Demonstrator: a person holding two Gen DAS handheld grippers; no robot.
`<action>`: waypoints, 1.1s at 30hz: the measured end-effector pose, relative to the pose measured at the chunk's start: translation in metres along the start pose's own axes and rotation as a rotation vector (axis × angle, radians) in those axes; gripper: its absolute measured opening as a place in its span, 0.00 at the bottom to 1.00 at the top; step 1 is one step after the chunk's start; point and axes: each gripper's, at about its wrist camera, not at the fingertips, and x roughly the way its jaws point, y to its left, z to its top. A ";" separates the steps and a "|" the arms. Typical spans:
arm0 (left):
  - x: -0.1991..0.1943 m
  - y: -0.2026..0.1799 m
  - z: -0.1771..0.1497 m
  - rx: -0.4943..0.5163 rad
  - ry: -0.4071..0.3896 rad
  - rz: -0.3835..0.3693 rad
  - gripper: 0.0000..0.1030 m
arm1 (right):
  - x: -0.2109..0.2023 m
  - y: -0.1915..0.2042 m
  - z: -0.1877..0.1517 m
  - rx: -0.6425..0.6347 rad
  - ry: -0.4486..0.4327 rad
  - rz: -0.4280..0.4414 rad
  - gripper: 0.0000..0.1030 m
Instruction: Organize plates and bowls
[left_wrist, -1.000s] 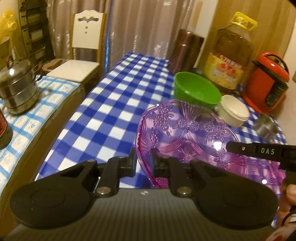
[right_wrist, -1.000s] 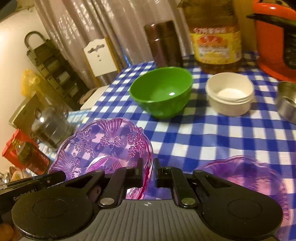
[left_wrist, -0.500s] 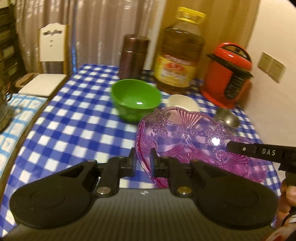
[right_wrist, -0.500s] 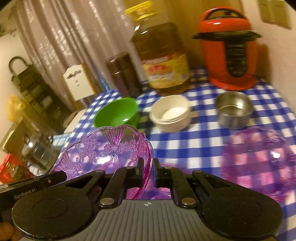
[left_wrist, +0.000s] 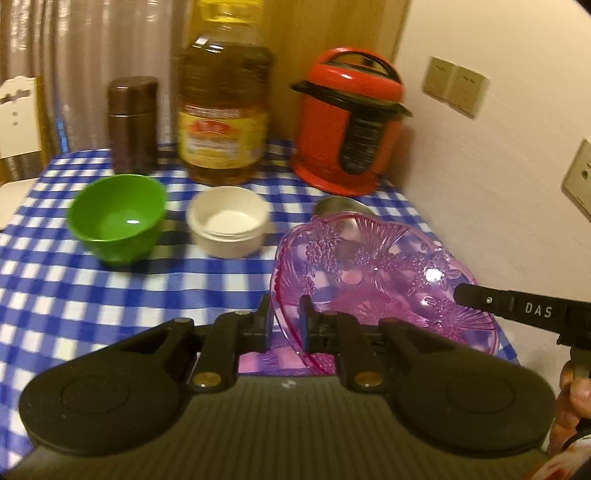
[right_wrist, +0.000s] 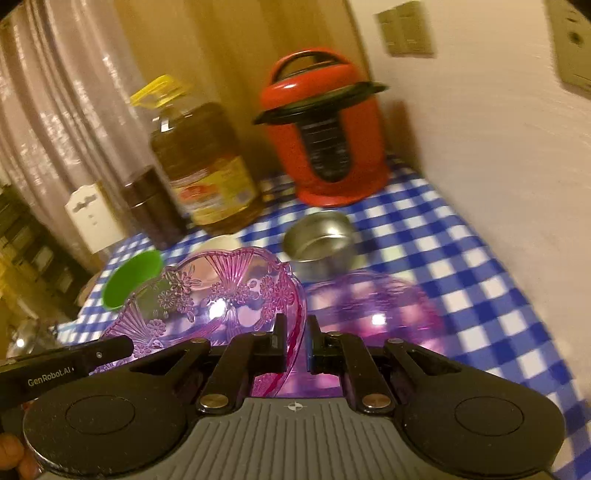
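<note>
A pink patterned glass plate (left_wrist: 369, 266) hangs tilted above the blue checked table (left_wrist: 74, 295). My left gripper (left_wrist: 286, 314) is shut on its left rim, and my right gripper (right_wrist: 294, 332) is shut on the opposite rim of the same plate (right_wrist: 221, 295). A second pink plate (right_wrist: 373, 306) lies on the cloth just beyond the right gripper, partly under the held one. Behind stand a green bowl (left_wrist: 118, 218), a white bowl (left_wrist: 229, 221) and a small steel bowl (right_wrist: 319, 243).
At the back of the table stand a brown canister (left_wrist: 131, 122), a large oil bottle (left_wrist: 221, 110) and a red cooker (left_wrist: 347, 129). A wall (left_wrist: 498, 166) with sockets runs along the table's right side. A white chair (left_wrist: 14, 122) stands at the far left.
Both grippers have carried the pink plate to the right across the table and slightly up, toward the wall. The chair side has slid out of view, and the second pink plate now lies close beneath.
</note>
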 end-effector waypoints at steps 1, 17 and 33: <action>0.007 -0.007 0.001 0.007 0.007 -0.011 0.12 | -0.001 -0.007 0.000 0.004 -0.002 -0.014 0.09; 0.102 -0.046 -0.009 0.068 0.091 -0.089 0.13 | 0.040 -0.080 -0.007 0.000 0.019 -0.125 0.09; 0.130 -0.055 -0.014 0.145 0.121 -0.067 0.15 | 0.067 -0.092 -0.012 -0.049 0.064 -0.160 0.10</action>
